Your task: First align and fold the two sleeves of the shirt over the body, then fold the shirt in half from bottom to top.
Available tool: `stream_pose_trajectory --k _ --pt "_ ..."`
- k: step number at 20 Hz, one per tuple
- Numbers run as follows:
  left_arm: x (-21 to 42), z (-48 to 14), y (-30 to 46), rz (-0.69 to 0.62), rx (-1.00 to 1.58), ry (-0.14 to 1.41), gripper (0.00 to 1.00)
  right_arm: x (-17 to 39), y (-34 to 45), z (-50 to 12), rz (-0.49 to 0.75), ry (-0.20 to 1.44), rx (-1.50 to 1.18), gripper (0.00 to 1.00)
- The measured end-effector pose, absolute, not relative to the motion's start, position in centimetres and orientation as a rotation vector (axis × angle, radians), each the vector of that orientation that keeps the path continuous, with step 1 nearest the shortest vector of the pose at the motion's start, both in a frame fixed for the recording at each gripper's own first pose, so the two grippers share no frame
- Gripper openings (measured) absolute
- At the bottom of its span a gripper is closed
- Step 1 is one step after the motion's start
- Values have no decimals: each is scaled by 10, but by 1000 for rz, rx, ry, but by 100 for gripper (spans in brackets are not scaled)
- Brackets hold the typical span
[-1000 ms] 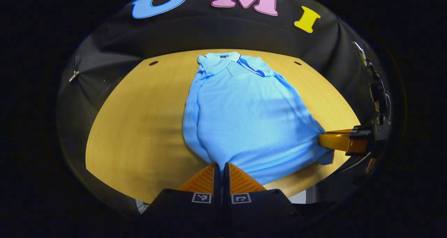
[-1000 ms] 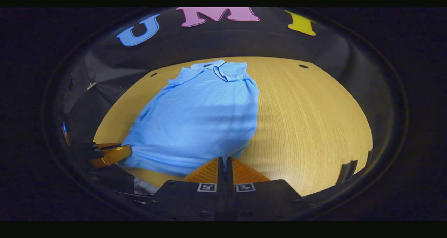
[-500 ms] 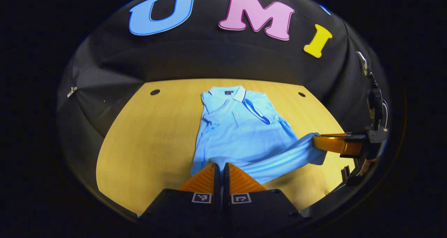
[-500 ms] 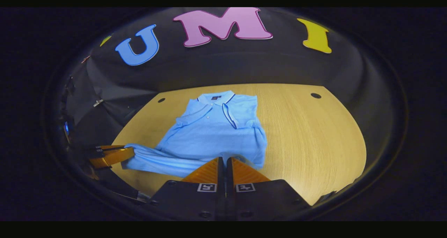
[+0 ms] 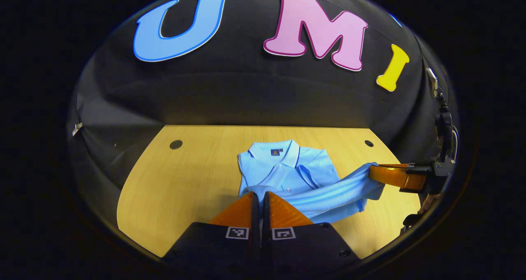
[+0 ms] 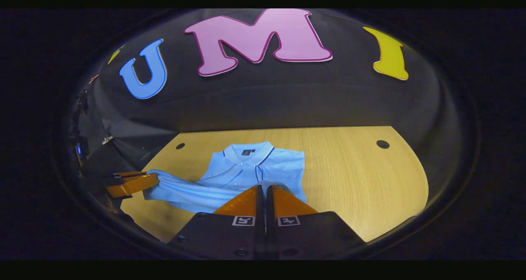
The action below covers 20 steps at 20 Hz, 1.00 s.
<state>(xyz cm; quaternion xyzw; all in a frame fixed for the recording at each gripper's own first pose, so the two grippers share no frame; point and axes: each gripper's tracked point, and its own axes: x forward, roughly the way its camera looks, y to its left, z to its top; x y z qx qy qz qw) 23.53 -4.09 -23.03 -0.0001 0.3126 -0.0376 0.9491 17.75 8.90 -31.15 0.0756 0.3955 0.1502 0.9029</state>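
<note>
A light blue polo shirt (image 5: 287,169) lies collar-far on the wooden table (image 5: 185,181), its sleeves folded over the body. My left gripper (image 5: 259,194) is shut on one corner of the shirt's bottom hem, lifted over the body. In the right gripper view my right gripper (image 6: 263,187) is shut on the other hem corner of the shirt (image 6: 246,169). The hem hangs stretched between the two grippers. The right gripper (image 5: 372,172) also shows at the right of the left gripper view, and the left gripper (image 6: 154,179) at the left of the right gripper view.
The table (image 6: 361,173) has small round holes near its far corners (image 5: 176,144) (image 6: 382,144). The booth's black cloth wall stands just behind the table. A clamp stand (image 5: 441,123) rises at the right edge of the left gripper view.
Both grippers have lifted the bottom hem and carried it toward the collar. The hem now hangs above the upper body, and less of the shirt lies uncovered.
</note>
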Motion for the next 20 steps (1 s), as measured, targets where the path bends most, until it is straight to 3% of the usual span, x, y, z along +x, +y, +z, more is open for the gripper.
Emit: stream_pose_trajectory --k 2,4,5,7,8,9,12,13,14,15,17,18,20 --pt "264 -231 -40 -72 -5 623 6 207 91 -319 302 806 164 1" --pt "293 -236 -39 -65 -20 611 6 236 93 -329 294 793 174 5" --pt "307 -237 -38 -62 -24 608 6 250 95 -334 292 789 173 0" --pt "336 -241 -36 -56 -20 599 6 279 97 -346 292 781 161 0" --pt "351 -246 -36 -55 -15 594 6 294 99 -351 290 777 158 5" --pt "362 -250 -36 -55 -12 594 6 308 101 -358 288 776 156 0" --pt "400 -266 -34 -55 -11 597 6 343 104 -385 278 782 141 11" --pt "415 -273 -32 -56 -9 591 6 350 106 -395 274 789 138 11" --pt "428 -282 -32 -58 -8 596 6 355 105 -405 271 800 137 0" --pt "439 -290 -29 -62 -5 597 6 361 107 -416 264 805 137 5" --pt "453 -310 -29 -67 -16 612 6 370 107 -435 250 818 149 5" --pt "461 -320 -29 -73 -23 619 6 372 106 -445 243 824 149 0" --pt "466 -344 -21 -87 6 647 6 373 104 -455 231 830 151 5"
